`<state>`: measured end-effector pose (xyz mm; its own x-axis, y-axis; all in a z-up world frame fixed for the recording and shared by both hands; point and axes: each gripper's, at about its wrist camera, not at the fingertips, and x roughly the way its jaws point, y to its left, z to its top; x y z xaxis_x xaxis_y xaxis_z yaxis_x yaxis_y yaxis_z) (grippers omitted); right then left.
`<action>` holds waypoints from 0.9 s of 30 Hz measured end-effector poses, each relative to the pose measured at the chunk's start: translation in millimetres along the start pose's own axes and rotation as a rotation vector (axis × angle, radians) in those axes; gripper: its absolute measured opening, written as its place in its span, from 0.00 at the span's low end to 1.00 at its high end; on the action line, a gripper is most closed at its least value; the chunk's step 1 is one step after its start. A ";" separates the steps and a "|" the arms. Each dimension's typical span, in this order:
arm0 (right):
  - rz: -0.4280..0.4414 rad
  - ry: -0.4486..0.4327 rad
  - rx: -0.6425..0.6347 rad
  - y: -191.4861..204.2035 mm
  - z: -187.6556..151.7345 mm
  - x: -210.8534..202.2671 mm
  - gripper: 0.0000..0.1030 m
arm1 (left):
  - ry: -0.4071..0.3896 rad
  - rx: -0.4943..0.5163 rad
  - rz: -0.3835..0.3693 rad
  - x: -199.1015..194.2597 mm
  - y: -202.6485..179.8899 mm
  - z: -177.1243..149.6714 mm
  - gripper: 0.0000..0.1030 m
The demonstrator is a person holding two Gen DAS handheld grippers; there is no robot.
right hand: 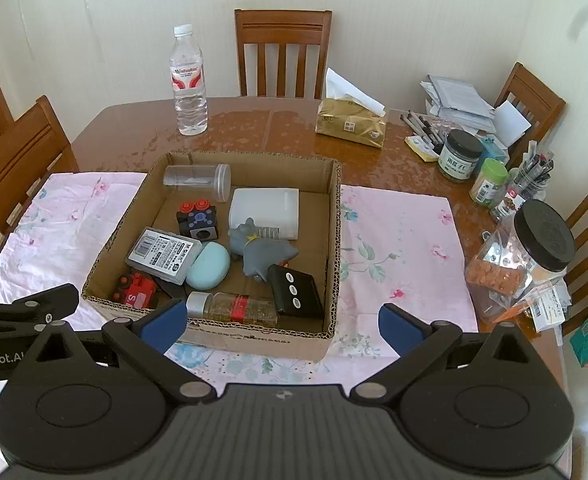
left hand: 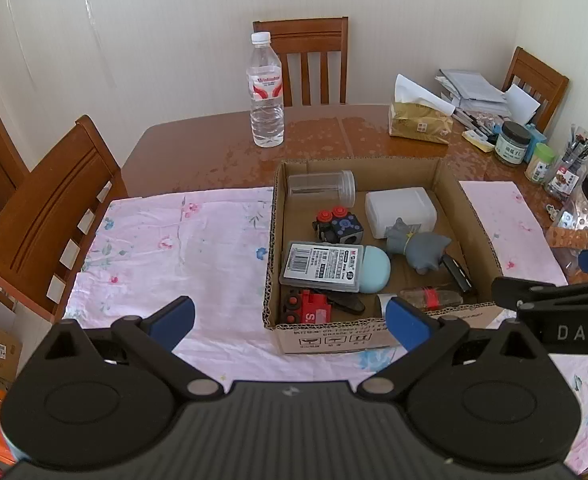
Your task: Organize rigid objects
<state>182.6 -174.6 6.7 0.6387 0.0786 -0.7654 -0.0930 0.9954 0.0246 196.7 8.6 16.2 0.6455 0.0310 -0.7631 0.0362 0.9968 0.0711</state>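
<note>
You hold both the left claw (left hand: pixel 290 322) and right claw (right hand: pixel 282 326) spread wide and empty just short of the cardboard box (right hand: pixel 254 338) on the counter (right hand: pixel 254 120), where the small items lie gathered, and only the right view shows the black remote (right hand: pixel 297 290) plainly.

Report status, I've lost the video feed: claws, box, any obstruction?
Left claw open, empty. Right claw open, empty. Cardboard box full of items on pink cloth. Nothing in the way.
</note>
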 end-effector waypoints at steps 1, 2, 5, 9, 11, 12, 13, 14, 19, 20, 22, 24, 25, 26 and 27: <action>0.000 0.000 0.002 -0.1 0.2 -0.1 1.00 | 0.000 0.000 0.002 0.0 0.0 0.0 0.98; 0.001 0.001 0.002 0.0 0.4 -0.1 1.00 | 0.001 0.000 0.002 -0.1 -0.2 0.1 0.98; -0.002 0.000 0.003 0.0 0.2 -0.7 1.00 | 0.000 0.001 0.002 -0.3 -0.4 0.4 0.98; -0.002 0.000 0.003 0.0 0.3 -0.9 1.00 | 0.000 0.004 0.006 -0.5 -1.1 0.8 0.98; -0.003 -0.001 0.003 0.0 0.4 -0.8 1.00 | 0.001 0.006 0.009 -0.8 -1.4 1.2 0.98; -0.003 0.001 0.004 -0.3 0.5 -0.8 1.00 | 0.002 0.007 0.010 -1.0 -1.5 1.8 0.98; -0.003 0.001 0.006 -0.5 0.7 -0.9 1.00 | 0.002 0.007 0.010 -1.3 -1.6 1.8 0.98; -0.003 0.000 0.006 -0.9 0.9 -0.9 1.00 | 0.002 0.007 0.010 -1.2 -1.6 2.0 0.98; -0.005 0.001 0.007 -1.3 1.0 -1.0 1.00 | 0.003 0.007 0.013 -2.1 -1.8 2.5 0.98; -0.005 0.000 0.008 -1.5 1.1 -1.3 1.00 | 0.003 0.006 0.014 -2.1 -1.6 2.6 0.98; -0.004 0.001 0.008 -1.6 1.3 -1.1 1.00 | 0.003 0.006 0.016 -2.2 -1.4 2.8 0.98; -0.005 0.000 0.008 -1.5 1.1 -1.2 1.00 | 0.003 0.005 0.017 -2.4 -1.2 3.1 0.98; -0.006 0.000 0.007 -1.6 1.4 -1.2 1.00 | 0.002 0.005 0.018 -2.6 -1.4 3.3 0.98; -0.006 0.001 0.006 -1.8 1.5 -1.2 1.00 | 0.002 0.005 0.018 -2.6 -1.4 3.3 0.98; -0.005 0.000 0.006 -1.7 1.2 -1.3 1.00 | 0.001 0.004 0.017 -2.9 -1.2 3.5 0.98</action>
<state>182.9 -176.4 8.4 0.6393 0.0734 -0.7654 -0.0851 0.9961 0.0244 197.4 7.0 20.6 0.6450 0.0482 -0.7627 0.0279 0.9959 0.0866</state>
